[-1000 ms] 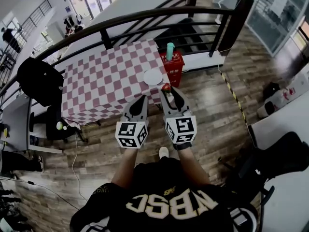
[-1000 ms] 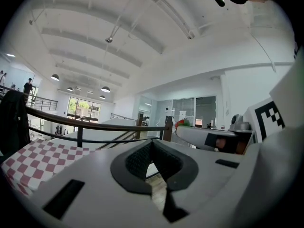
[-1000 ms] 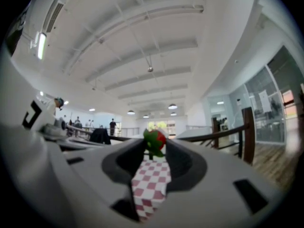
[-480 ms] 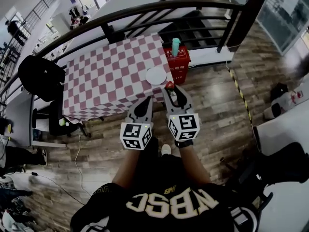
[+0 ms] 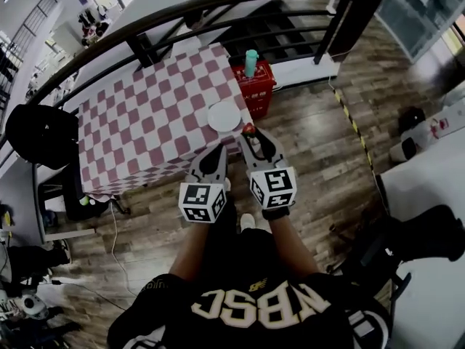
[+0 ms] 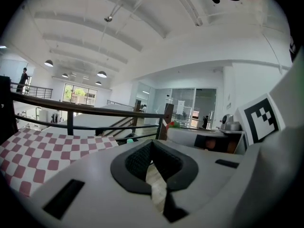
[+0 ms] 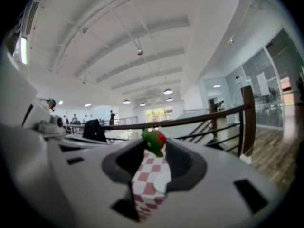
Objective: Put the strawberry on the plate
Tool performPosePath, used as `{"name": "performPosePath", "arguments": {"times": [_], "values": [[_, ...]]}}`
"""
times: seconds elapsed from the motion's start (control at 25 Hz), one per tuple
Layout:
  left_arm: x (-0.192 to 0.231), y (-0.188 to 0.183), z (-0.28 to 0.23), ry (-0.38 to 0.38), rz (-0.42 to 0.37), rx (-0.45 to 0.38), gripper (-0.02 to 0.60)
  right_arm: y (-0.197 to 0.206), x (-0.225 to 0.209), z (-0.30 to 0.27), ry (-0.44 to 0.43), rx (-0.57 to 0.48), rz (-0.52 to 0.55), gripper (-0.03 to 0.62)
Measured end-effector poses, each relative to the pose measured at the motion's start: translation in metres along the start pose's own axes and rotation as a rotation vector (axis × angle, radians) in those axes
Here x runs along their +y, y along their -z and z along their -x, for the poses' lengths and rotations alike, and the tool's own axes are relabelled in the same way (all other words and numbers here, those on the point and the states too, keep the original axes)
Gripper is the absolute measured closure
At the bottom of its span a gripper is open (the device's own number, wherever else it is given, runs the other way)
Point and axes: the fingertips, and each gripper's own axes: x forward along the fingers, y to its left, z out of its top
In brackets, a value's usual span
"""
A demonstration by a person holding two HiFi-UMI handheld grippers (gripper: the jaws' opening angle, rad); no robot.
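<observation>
Right gripper (image 7: 155,148) pinches the strawberry (image 7: 154,141), leaves tilted up-left; head view shows the plate (image 5: 224,116) just beside; left gripper (image 6: 151,145) clenched, empty.

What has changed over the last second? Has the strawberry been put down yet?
Hardly anything moved; only the camera's aim swung a little. The right claw still grips the strawberry in the air, just off the white plate, by the corner of the checkered table. Nothing was picked up or let go. The left claw stays shut and empty beside it.
</observation>
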Motion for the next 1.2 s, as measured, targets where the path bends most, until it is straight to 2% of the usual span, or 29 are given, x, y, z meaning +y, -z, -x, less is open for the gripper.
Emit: {"name": "performPosePath", "arguments": {"times": [0.56, 0.88, 1.2], "values": [[0.086, 0.042, -0.087, 0.018, 0.073, 0.167, 0.566, 0.052, -0.047, -0.102, 0.054, 0.188, -0.036, 0.450], [0.139, 0.089, -0.131, -0.013, 0.140, 0.267, 0.566, 0.121, -0.055, -0.158, 0.038, 0.373, -0.036, 0.450], [0.182, 0.141, -0.161, -0.035, 0.179, 0.351, 0.566, 0.197, -0.048, -0.213, -0.021, 0.516, -0.006, 0.450]]}}
